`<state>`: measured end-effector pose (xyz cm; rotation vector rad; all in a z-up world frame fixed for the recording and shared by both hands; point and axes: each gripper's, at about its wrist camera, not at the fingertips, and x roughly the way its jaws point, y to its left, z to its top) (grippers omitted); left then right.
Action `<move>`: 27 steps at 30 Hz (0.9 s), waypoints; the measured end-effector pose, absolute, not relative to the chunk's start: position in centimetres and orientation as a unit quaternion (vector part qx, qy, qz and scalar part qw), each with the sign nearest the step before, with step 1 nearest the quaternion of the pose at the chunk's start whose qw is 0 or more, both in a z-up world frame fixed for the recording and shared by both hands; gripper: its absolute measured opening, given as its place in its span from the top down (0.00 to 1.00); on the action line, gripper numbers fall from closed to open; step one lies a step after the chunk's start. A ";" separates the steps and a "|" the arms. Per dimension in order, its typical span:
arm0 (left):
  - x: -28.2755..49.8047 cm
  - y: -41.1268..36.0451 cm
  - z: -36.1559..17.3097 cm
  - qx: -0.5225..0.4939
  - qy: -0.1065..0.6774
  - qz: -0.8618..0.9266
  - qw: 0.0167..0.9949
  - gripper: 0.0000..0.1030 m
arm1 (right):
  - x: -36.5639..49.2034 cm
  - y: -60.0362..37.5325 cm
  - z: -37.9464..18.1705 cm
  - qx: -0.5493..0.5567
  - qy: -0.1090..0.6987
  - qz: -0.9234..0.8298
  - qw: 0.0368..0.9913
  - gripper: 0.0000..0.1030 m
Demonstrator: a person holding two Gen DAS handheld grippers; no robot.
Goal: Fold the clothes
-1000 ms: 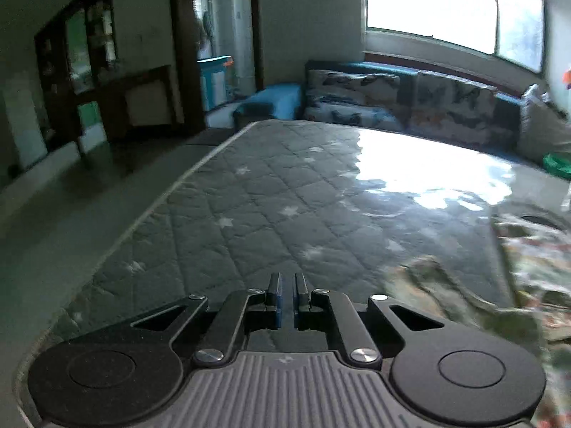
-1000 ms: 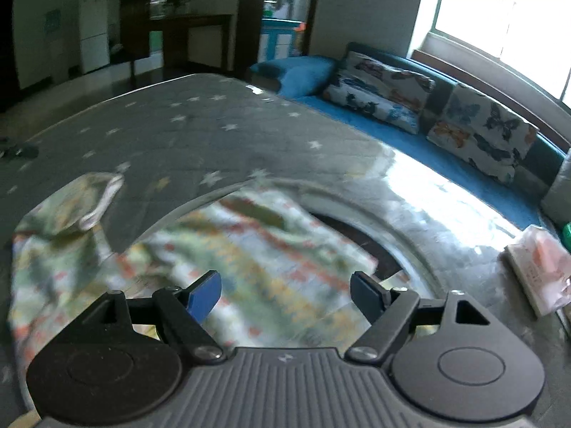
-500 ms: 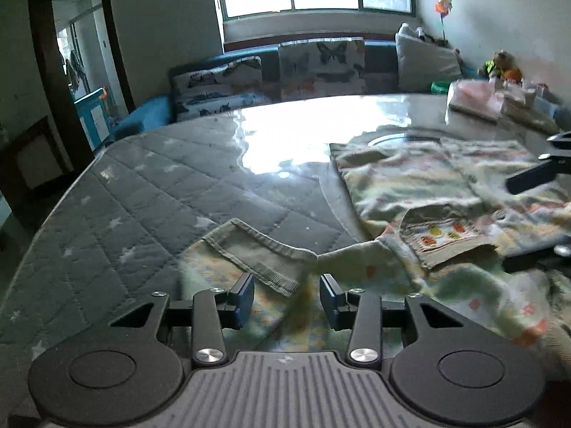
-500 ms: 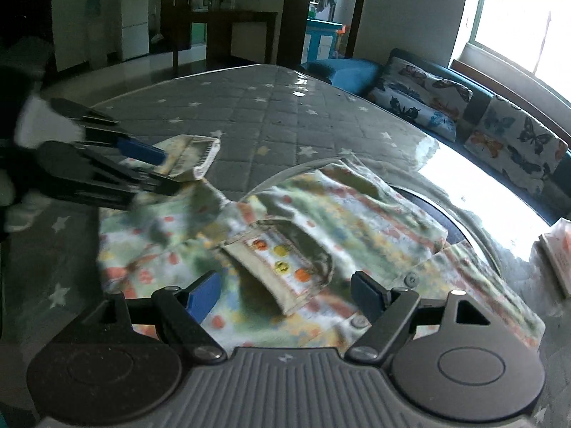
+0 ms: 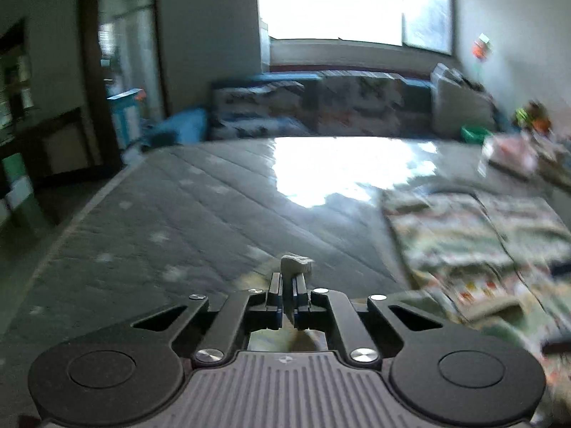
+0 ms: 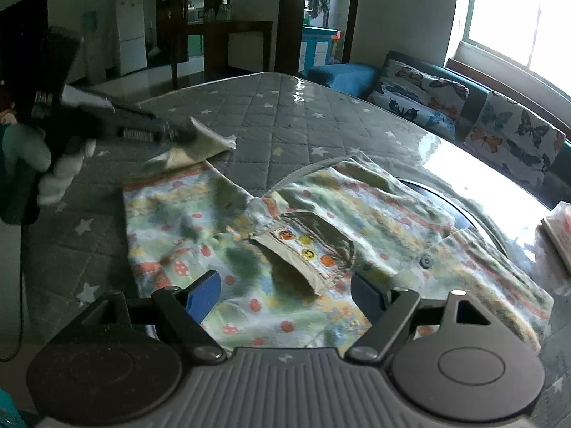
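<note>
A small patterned shirt with a khaki pocket lies spread on the grey quilted mattress. My left gripper is shut on the khaki cuff of its sleeve, which pokes out past the fingertips. In the right wrist view, the left gripper holds that cuff at the shirt's far left corner, slightly lifted. My right gripper hangs open over the shirt's near part, just below the pocket, with nothing pinched. The shirt appears blurred at the right of the left wrist view.
A gloved hand holds the left gripper at the left edge. A blue sofa with butterfly cushions runs along the mattress's far side under a window. A pink packet lies at the right. A dark round rim shows under the shirt.
The left gripper swung over to the sleeve, opened around its cuff and shut on it. The right gripper came forward over the shirt, then nearly stopped, still open.
</note>
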<state>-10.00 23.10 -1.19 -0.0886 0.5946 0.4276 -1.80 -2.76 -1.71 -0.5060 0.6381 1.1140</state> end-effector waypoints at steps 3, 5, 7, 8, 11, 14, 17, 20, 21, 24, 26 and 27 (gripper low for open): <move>-11.6 25.3 -0.4 -0.056 0.274 0.254 0.926 0.95 | -2.2 -2.7 -1.7 -0.226 0.294 0.518 0.770 0.21; -12.7 26.9 -0.1 -0.063 0.268 0.285 0.918 0.95 | -2.5 -2.6 -1.7 -0.224 0.295 0.521 0.769 0.21; -13.4 28.0 -0.4 -0.070 0.272 0.302 0.911 0.95 | -3.0 -2.5 -1.7 -0.222 0.295 0.525 0.767 0.21; -13.8 28.6 -0.6 -0.074 0.274 0.311 0.907 0.95 | -3.1 -2.5 -1.7 -0.220 0.295 0.527 0.766 0.21; -14.8 29.8 -1.3 -0.080 0.284 0.334 0.895 0.95 | -3.7 -2.3 -1.9 -0.215 0.300 0.531 0.763 0.21; -15.5 30.1 -2.3 -0.093 0.291 0.343 0.888 0.95 | -4.3 -2.2 -2.3 -0.215 0.306 0.535 0.758 0.21; -15.6 30.1 -2.9 -0.095 0.302 0.346 0.883 0.95 | -5.0 -1.9 -3.2 -0.223 0.317 0.539 0.748 0.21; -15.4 30.1 -3.2 -0.093 0.309 0.350 0.879 0.92 | -5.6 -1.9 -3.8 -0.230 0.323 0.544 0.740 0.21; -15.4 30.1 -3.2 -0.092 0.311 0.354 0.877 0.91 | -5.8 -2.2 -3.7 -0.229 0.322 0.545 0.739 0.21; -15.3 30.1 -3.0 -0.090 0.311 0.358 0.876 0.87 | -5.8 -3.9 -2.7 -0.213 0.321 0.545 0.744 0.21; -15.4 30.1 -2.7 -0.089 0.307 0.368 0.873 0.85 | -5.6 -5.2 -2.0 -0.202 0.325 0.543 0.748 0.21; -15.5 30.1 -2.6 -0.089 0.306 0.372 0.872 0.85 | -5.6 -5.8 -1.8 -0.199 0.328 0.544 0.747 0.21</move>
